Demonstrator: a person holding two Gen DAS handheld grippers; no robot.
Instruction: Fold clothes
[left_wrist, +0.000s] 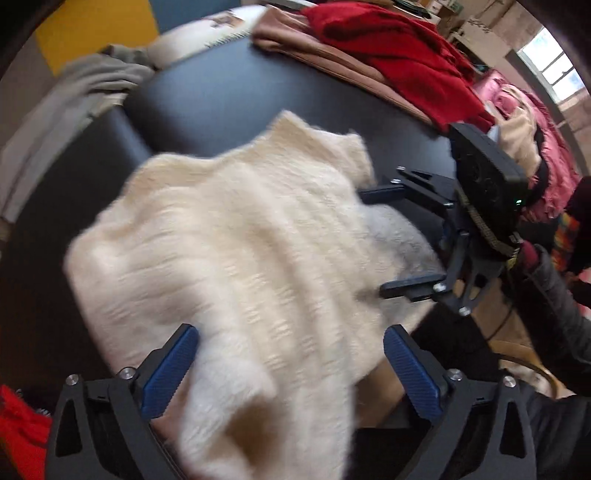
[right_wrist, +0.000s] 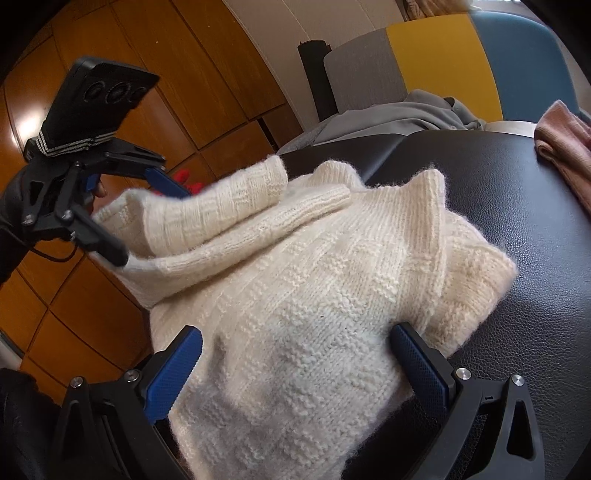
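Observation:
A cream knitted sweater (left_wrist: 236, 251) lies bunched on the black padded table (left_wrist: 221, 92); it also fills the right wrist view (right_wrist: 303, 295). My left gripper (left_wrist: 291, 354) is open, its blue fingers (left_wrist: 170, 373) on either side of the sweater's near edge. My right gripper (right_wrist: 295, 350) is open too, astride the sweater's other side. Each gripper shows in the other's view: the right one (left_wrist: 376, 240) at the sweater's right edge, the left one (right_wrist: 144, 218) at its raised left edge, both with jaws apart. The left view is motion-blurred.
A red garment (left_wrist: 388, 48) lies on a tan one (left_wrist: 332, 55) at the table's far side, with pink clothes (left_wrist: 535, 122) to the right. A grey garment (left_wrist: 81, 85) hangs at the far left. Wooden panelling (right_wrist: 110, 110) stands beyond the table's edge.

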